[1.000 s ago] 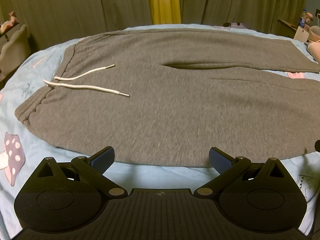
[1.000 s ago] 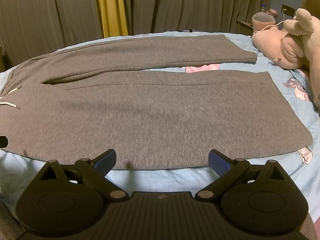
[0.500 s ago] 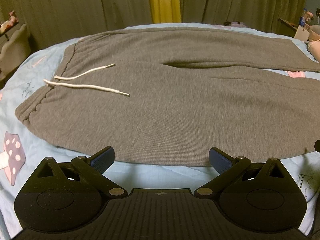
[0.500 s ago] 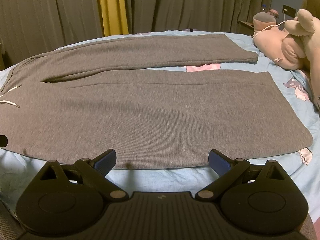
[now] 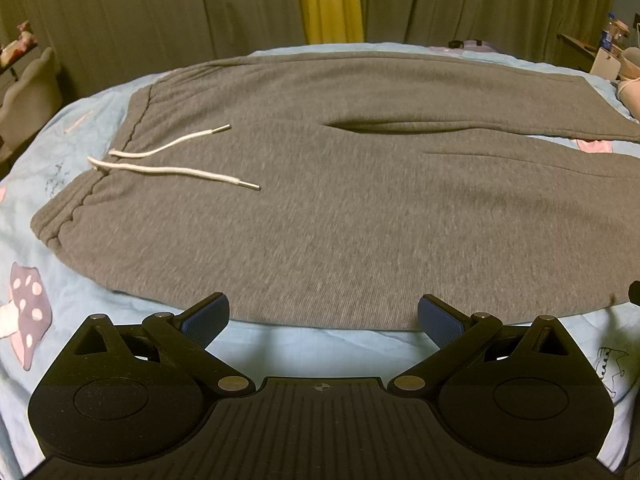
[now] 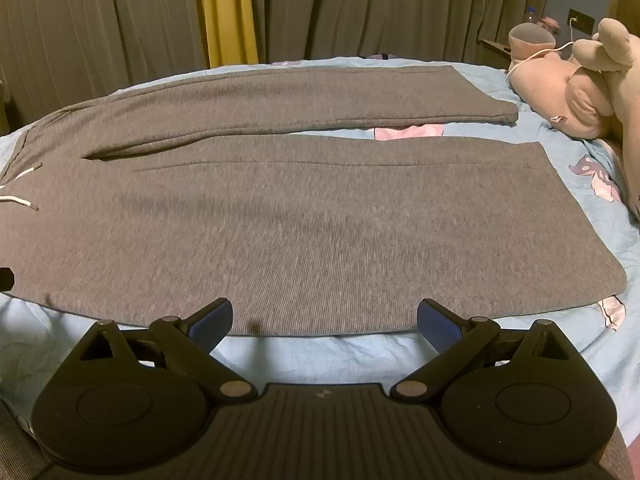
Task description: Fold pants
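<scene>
Grey sweatpants [image 5: 340, 208] lie flat on a light blue bed sheet [image 5: 320, 344], waistband to the left, both legs stretched to the right. A white drawstring [image 5: 172, 168] lies on the front near the waistband. My left gripper [image 5: 323, 316] is open and empty, just short of the near edge of the hip part. In the right wrist view the pants [image 6: 320, 216] show both legs, the near leg's cuff at right. My right gripper [image 6: 325, 317] is open and empty, just short of the near leg's edge.
A pink plush toy [image 6: 576, 92] lies at the right end of the bed by the far leg's cuff. Dark curtains with a yellow strip [image 6: 228, 8] hang behind the bed. A chair [image 5: 28, 92] stands at far left.
Both views have shifted very slightly; the pants lie as before and both grippers stay open.
</scene>
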`<action>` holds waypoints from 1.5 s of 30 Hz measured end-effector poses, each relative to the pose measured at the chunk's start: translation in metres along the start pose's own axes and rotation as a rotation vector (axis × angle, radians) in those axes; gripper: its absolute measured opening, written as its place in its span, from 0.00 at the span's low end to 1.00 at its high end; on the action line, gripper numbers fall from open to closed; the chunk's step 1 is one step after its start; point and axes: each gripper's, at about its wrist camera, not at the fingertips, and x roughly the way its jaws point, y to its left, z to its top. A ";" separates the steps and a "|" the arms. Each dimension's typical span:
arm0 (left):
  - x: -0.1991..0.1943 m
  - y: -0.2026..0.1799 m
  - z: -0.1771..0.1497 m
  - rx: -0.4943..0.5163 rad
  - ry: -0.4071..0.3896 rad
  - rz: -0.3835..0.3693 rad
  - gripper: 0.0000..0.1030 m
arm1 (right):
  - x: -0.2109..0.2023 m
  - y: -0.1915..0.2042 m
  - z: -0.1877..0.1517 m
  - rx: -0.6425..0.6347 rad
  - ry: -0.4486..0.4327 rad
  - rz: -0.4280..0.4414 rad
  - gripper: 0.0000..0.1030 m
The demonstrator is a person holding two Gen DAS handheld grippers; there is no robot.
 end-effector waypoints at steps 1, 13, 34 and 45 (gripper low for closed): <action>0.000 0.000 0.000 -0.001 0.001 0.001 1.00 | 0.000 0.000 0.000 0.000 -0.001 -0.001 0.96; -0.006 0.000 0.000 0.004 -0.018 -0.009 1.00 | 0.001 -0.001 0.002 0.002 0.009 0.008 0.96; 0.092 0.013 0.103 -0.402 -0.119 0.066 1.00 | 0.105 -0.070 0.204 0.186 -0.136 -0.067 0.96; 0.167 0.013 0.093 -0.311 -0.249 0.182 1.00 | 0.322 -0.121 0.376 0.478 0.104 -0.208 0.50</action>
